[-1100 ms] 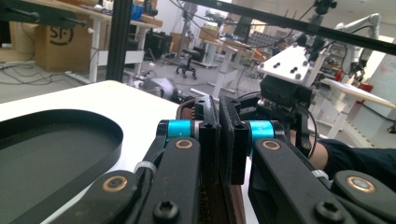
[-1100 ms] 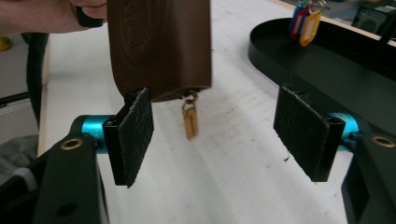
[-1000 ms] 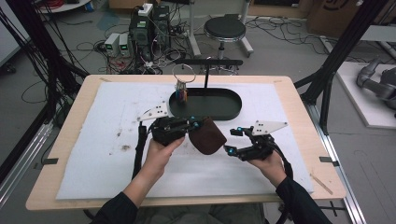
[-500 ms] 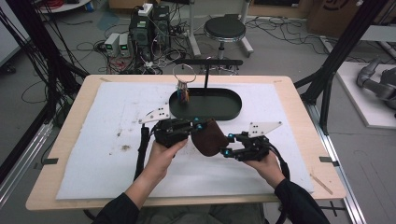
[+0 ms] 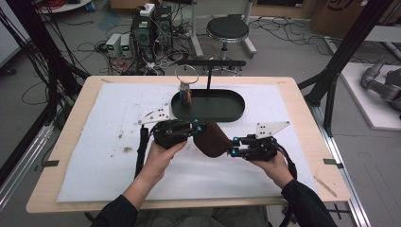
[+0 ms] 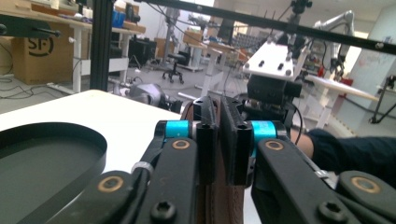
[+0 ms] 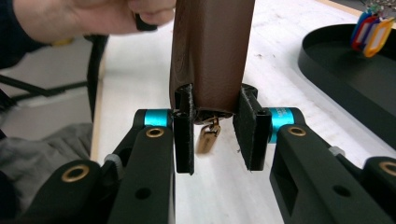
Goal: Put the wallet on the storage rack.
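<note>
Left gripper (image 5: 195,128) and right gripper (image 5: 232,152), just closed, clamp opposite ends of the brown pouch (image 5: 211,139), suspending it above the bench (image 5: 66,142) for handling.

From where I stood, the brown leather pouch (image 5: 212,140) was never whole: in the right gripper view its upper part ran off the top edge, and in the left gripper view it showed as a thin strip between the jaws, the rest hidden behind them. The small brass zip pull (image 7: 208,134) hanging from its end was blurred, its shape unclear. The black oval tray (image 6: 42,158) was cut off by the left and bottom edges there. The coloured tags (image 5: 185,92) on the key ring were too small to read from above. The person's forearms left the high view at the bottom.
</note>
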{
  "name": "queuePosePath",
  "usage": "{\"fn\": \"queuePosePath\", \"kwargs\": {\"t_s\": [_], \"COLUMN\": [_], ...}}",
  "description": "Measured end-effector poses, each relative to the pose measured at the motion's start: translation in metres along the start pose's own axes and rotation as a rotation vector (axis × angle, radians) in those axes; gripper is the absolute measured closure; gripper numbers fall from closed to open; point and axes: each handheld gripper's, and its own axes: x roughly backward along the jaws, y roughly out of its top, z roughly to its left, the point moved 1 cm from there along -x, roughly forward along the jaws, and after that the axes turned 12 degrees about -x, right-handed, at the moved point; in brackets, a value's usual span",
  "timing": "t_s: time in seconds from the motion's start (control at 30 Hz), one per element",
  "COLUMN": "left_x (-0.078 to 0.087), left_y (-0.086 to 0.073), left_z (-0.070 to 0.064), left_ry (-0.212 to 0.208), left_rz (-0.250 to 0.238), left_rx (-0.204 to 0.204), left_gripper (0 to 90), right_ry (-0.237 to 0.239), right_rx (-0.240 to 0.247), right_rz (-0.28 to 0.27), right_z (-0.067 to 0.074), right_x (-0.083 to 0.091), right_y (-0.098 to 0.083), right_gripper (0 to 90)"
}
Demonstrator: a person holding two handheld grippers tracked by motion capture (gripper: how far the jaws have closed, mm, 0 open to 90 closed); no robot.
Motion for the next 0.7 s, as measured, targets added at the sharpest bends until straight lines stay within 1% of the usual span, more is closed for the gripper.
{"fn": "queuePosePath", "kwargs": {"t_s": [0.03,0.13,0.2,0.23,0.3,0.37,0.43,0.47,0.5,0.53,0.6,0.7], "left_x": [0.001,0.005,0.007,0.008,0.009,0.009,0.009,0.008,0.008,0.007,0.005,0.001], "left_y": [0.001,0.006,0.009,0.010,0.013,0.015,0.016,0.015,0.014,0.014,0.011,0.006], "left_z": [0.002,0.004,0.004,0.004,0.005,0.004,0.003,0.003,0.003,0.002,0.002,0.002], "left_ry": [-0.005,-0.019,-0.011,-0.015,-0.025,-0.032,-0.054,-0.071,-0.088,-0.095,-0.125,-0.171], "left_rz": [0.002,0.037,0.073,0.094,0.130,0.183,0.243,0.270,0.291,0.298,0.339,0.382], "left_rx": [0.001,-0.007,-0.038,-0.047,-0.063,-0.091,-0.118,-0.126,-0.124,-0.118,-0.128,-0.108], "left_gripper": [74.4,61.9,56.3,52.1,48.7,43.6,42.4,41.1,40.0,40.0,39.6,38.6], "right_ry": [0.002,0.005,0.003,0.004,0.003,0.002,0.009,0.012,0.015,0.018,0.030,0.045], "right_rx": [0.007,0.033,0.044,0.045,0.056,0.069,0.069,0.079,0.084,0.088,0.104,0.118], "right_rz": [0.011,0.026,0.033,0.037,0.045,0.057,0.080,0.090,0.101,0.110,0.132,0.156], "right_z": [0.000,0.002,0.003,0.003,0.004,0.005,0.006,0.006,0.007,0.008,0.009,0.010], "right_x": [0.000,0.001,0.001,0.001,0.001,0.002,0.002,0.002,0.001,0.001,0.000,-0.002], "right_y": [0.000,0.001,0.002,0.003,0.004,0.005,0.005,0.005,0.006,0.006,0.006,0.006], "right_gripper": [71.4,71.6,71.6,71.6,71.6,71.6,71.6,71.6,71.6,71.6,71.6,71.6]}}
